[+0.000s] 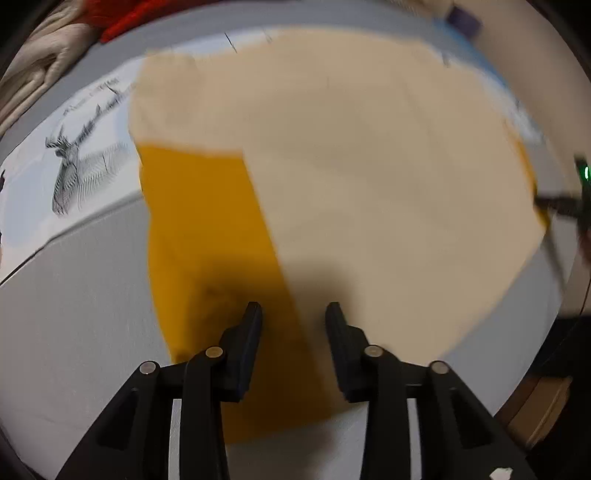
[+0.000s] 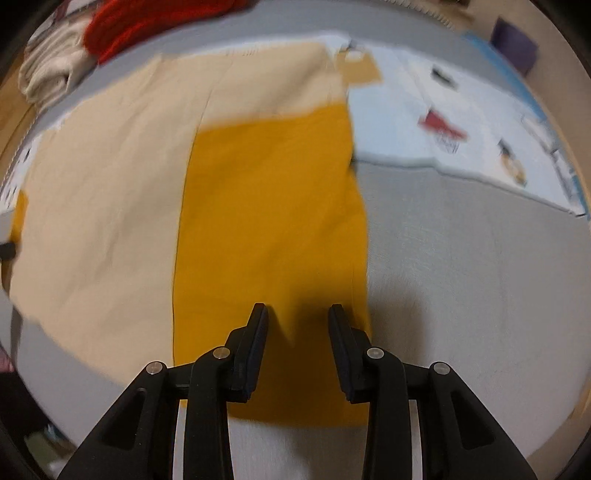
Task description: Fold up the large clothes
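Note:
A large beige and mustard-yellow garment (image 1: 351,166) lies flat on a grey surface (image 1: 85,295). In the left wrist view its yellow panel (image 1: 207,240) is at the left and the beige part fills the middle. My left gripper (image 1: 293,310) is open and empty above the yellow-beige boundary near the garment's near edge. In the right wrist view the garment (image 2: 110,203) shows a yellow panel (image 2: 269,221) in the middle. My right gripper (image 2: 298,312) is open and empty over that yellow panel's near right part. Both views are motion-blurred.
A white printed sheet with a deer drawing (image 1: 70,166) lies left of the garment; a white printed sheet (image 2: 461,125) lies to the right. Folded cream clothes (image 2: 48,70) and a red knit (image 2: 147,22) sit at the far edge. The other gripper (image 1: 569,203) shows at the right edge.

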`<state>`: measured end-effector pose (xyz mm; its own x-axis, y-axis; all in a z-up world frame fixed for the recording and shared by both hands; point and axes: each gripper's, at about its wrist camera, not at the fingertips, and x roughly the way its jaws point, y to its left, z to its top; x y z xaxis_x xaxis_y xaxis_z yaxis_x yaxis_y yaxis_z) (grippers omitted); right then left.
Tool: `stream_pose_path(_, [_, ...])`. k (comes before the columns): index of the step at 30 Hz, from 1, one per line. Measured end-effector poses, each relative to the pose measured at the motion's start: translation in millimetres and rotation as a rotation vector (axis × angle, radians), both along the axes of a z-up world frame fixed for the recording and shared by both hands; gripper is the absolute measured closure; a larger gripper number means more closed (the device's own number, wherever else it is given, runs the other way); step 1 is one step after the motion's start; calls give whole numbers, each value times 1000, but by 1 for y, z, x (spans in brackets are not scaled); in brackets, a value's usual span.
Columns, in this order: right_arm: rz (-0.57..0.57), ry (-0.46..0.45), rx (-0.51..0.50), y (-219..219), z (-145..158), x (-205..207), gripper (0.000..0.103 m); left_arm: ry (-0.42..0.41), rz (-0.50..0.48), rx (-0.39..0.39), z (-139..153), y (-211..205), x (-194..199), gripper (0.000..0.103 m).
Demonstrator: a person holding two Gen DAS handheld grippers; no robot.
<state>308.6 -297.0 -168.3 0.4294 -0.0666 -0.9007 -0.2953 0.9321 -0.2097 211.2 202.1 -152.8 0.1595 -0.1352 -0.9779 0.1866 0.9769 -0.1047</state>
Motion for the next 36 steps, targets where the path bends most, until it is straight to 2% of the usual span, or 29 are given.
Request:
stream_pose_path(2, [14,6,-41,0,-6,-2,68,11,-12,43,-9,2,-5,66])
stream_pose_path(4, [1,-2,-39,-1,-1,-3,68,-25,-2,66,-1,3,-6,66])
stream_pose_path(6, [-21,-41,-58,0,9,-8,68,-72,59,113,16,6,-9,75])
stream_pose_path(8, [-21,-129,-53,5,29,-19,68,-121,89,122,37,9,-13,75])
stream_pose_path(11, [19,-280,-23,24,69,-41,68,-257,146,94,88,11,-25,75])
stream_pose_path(13, [67,-382,23,47,93,-64,68,-332,175,109,111,4,-42,75])
stream_pose_path(15, [124,-440,67,72,105,-86,68,-368,224,104,123,-3,-51,75])
stream_pose_path(18, [213,-466,94,111,98,-108,68,-413,298,74,124,-19,-63,75])
stream_pose_path(20, [265,-453,96,134,80,-117,68,-430,335,80,116,-34,-77,75])
stream_pose_path(23, [301,-365,83,168,41,-116,68,-420,375,72,103,-45,-78,75])
stream_pose_path(27, [380,-336,-14,205,9,-113,68,-401,410,24,94,-53,-74,75])
stream_pose_path(31, [372,-199,-157,217,-38,-94,68,-371,407,-18,83,-54,-63,75])
stream_pose_path(36, [355,-163,-125,212,-41,-84,67,-288,453,-94,59,-40,-54,75])
